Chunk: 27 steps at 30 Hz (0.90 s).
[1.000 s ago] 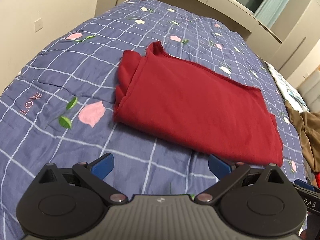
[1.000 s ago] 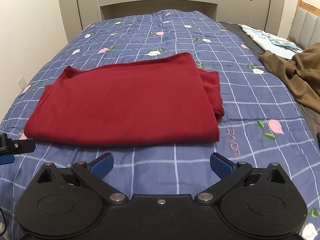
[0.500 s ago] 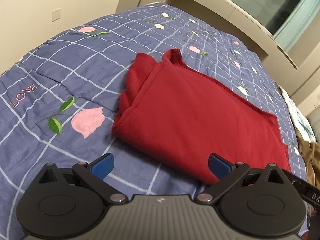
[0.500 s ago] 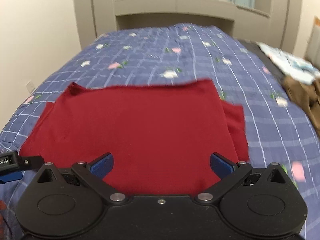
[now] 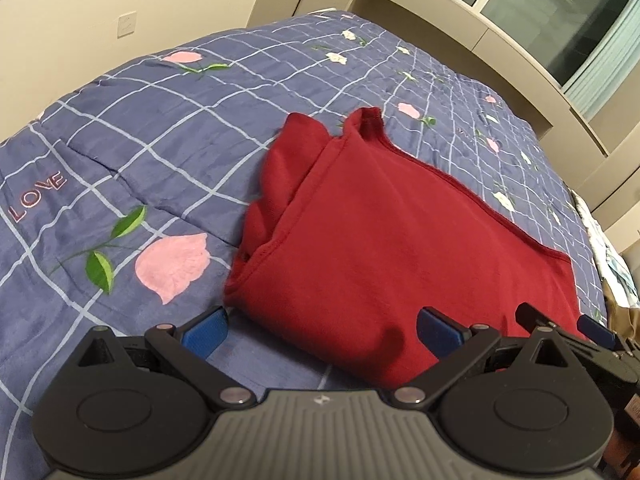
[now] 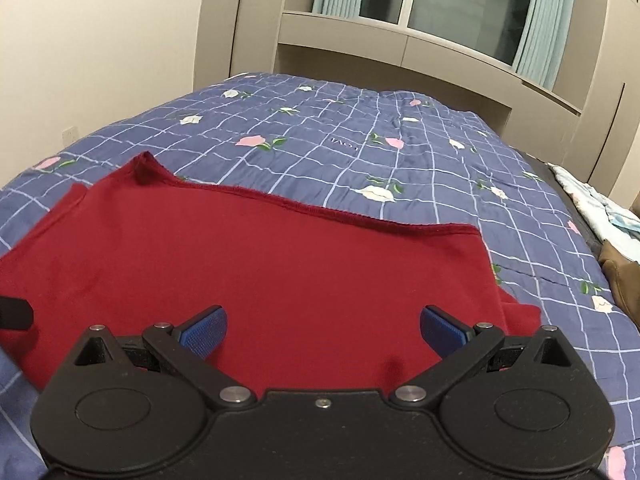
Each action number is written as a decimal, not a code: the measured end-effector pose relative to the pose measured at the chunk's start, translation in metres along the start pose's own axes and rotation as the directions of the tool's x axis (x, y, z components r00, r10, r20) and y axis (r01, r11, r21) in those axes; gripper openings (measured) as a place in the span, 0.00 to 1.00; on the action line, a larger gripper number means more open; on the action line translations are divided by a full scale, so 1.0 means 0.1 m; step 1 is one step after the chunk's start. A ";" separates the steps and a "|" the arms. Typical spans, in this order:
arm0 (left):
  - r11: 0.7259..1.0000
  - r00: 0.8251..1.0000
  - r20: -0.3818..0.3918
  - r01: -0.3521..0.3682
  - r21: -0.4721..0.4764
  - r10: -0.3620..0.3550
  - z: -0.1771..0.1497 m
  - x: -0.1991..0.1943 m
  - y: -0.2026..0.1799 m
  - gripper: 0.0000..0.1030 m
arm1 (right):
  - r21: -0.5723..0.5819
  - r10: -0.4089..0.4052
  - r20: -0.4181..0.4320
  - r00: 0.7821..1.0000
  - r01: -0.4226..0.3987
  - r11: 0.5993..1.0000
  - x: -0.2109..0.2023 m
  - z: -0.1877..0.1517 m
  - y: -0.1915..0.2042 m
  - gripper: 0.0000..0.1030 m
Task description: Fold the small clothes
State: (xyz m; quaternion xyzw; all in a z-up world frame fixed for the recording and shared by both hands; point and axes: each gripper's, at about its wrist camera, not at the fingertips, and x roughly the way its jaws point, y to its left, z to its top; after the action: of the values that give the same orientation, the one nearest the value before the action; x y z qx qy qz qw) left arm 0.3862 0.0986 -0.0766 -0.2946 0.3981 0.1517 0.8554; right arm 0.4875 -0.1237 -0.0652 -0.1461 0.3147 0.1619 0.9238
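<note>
My left gripper (image 5: 322, 330) and right gripper (image 6: 323, 330) both gape wide, holding nothing, over the near edge of the folded red garment (image 6: 248, 264) on the quilt (image 6: 400, 152)

The right claw (image 6: 323, 330), black with two blue ribbed pads (image 6: 204, 330), fills the bottom of the frame; its jaws stand wide apart with nothing between them. Above the pads lies a dark red folded knit garment (image 6: 280, 264), flat on the blue checked bed quilt with pink and white flowers (image 6: 400, 148). A seamed edge of the garment runs from centre left to centre right. At the right edge are a brown cloth (image 6: 624, 284) and a pale blue cloth (image 6: 600, 204). At the top stands a window with light green curtains (image 6: 536, 20).
</note>
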 end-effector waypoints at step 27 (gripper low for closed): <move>1.000 1.000 -0.005 -0.013 0.002 0.013 0.02 0.01 0.07 0.99 | -0.210 -0.155 0.154 0.976 0.185 0.960 0.11 -0.51 0.40 1.00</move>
State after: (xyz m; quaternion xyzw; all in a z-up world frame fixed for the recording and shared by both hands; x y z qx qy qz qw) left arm 0.3843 0.1054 -0.0789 -0.2916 0.4025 0.1562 0.8536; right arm 0.4529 -0.1037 -0.1180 -0.2640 0.2172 0.1257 0.9313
